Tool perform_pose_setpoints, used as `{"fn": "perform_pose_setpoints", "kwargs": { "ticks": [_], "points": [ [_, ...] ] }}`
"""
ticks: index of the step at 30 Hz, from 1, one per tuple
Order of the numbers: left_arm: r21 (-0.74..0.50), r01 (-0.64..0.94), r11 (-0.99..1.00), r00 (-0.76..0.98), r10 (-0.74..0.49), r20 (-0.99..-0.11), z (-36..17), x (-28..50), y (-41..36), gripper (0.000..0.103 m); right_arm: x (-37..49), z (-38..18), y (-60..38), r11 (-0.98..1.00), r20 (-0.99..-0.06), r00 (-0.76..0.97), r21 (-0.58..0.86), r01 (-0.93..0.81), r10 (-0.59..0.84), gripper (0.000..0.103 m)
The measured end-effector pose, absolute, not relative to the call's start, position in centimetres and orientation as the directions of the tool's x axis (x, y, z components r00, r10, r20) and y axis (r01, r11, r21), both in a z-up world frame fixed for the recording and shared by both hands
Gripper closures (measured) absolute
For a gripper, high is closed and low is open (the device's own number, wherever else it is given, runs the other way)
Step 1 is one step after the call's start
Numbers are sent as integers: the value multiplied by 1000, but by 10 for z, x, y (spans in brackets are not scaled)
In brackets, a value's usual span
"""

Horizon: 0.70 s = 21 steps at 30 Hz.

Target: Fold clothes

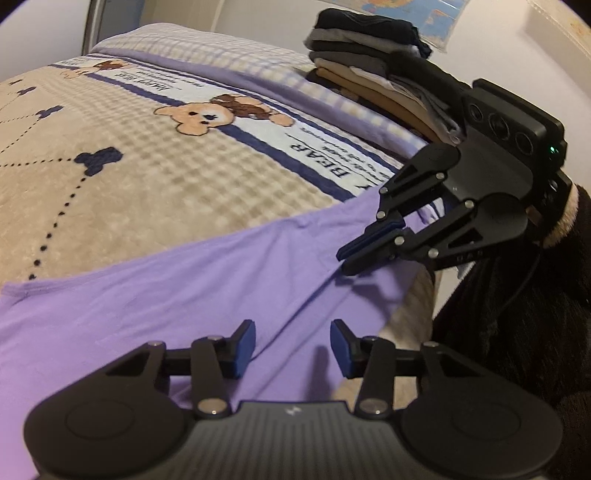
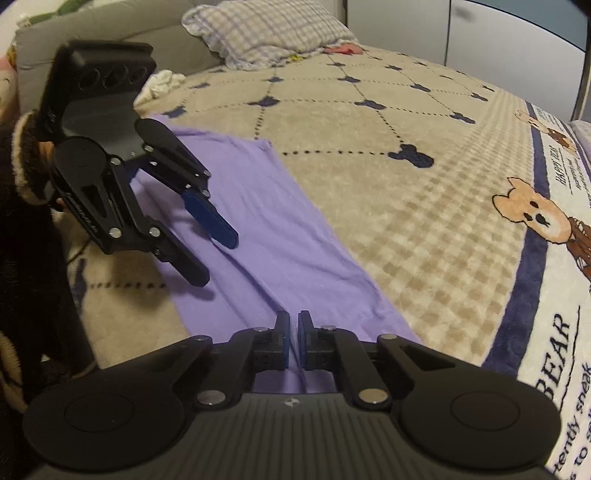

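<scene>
A purple garment [image 1: 166,295] lies flat along the near edge of the bed, with a raised fold line running across it. In the left wrist view my left gripper [image 1: 293,347] hovers just over the cloth, open, nothing between its blue pads. My right gripper [image 1: 345,260] sits at the garment's right end with its fingers together on the fold. Its own view shows the right gripper [image 2: 294,339] shut on the ridge of the purple garment [image 2: 280,221]. The left gripper [image 2: 218,260] stands open above the cloth's far end.
A beige bear-print blanket [image 1: 129,166] covers the bed. A stack of folded clothes [image 1: 369,55] sits at its far right corner. A checked pillow [image 2: 269,33] and small crumpled items lie at the head. A dark sleeve [image 1: 535,332] is at the right edge.
</scene>
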<state>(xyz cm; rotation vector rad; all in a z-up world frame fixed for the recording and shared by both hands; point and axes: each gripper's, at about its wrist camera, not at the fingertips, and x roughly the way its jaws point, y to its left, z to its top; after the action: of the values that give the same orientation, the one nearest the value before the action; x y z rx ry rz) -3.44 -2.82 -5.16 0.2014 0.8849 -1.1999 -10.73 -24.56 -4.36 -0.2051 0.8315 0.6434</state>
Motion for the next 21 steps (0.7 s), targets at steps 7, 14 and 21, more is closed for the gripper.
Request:
{"fn": "perform_pose_setpoints", "kwargs": {
  "ticks": [7, 14, 21],
  "points": [
    [-308, 890, 336, 22, -706, -708, -52, -55, -23, 58, -130, -48, -240, 747, -765, 435, 89, -659, 475, 98],
    [-284, 865, 414, 112, -710, -695, -47, -58, 1, 57, -131, -44, -240, 802, -737, 524, 43, -596, 428, 92],
    [-275, 810, 517, 217, -701, -680, -47, -44, 21, 54, -115, -41, -227, 811, -706, 569, 13, -585, 422, 88]
  ]
}}
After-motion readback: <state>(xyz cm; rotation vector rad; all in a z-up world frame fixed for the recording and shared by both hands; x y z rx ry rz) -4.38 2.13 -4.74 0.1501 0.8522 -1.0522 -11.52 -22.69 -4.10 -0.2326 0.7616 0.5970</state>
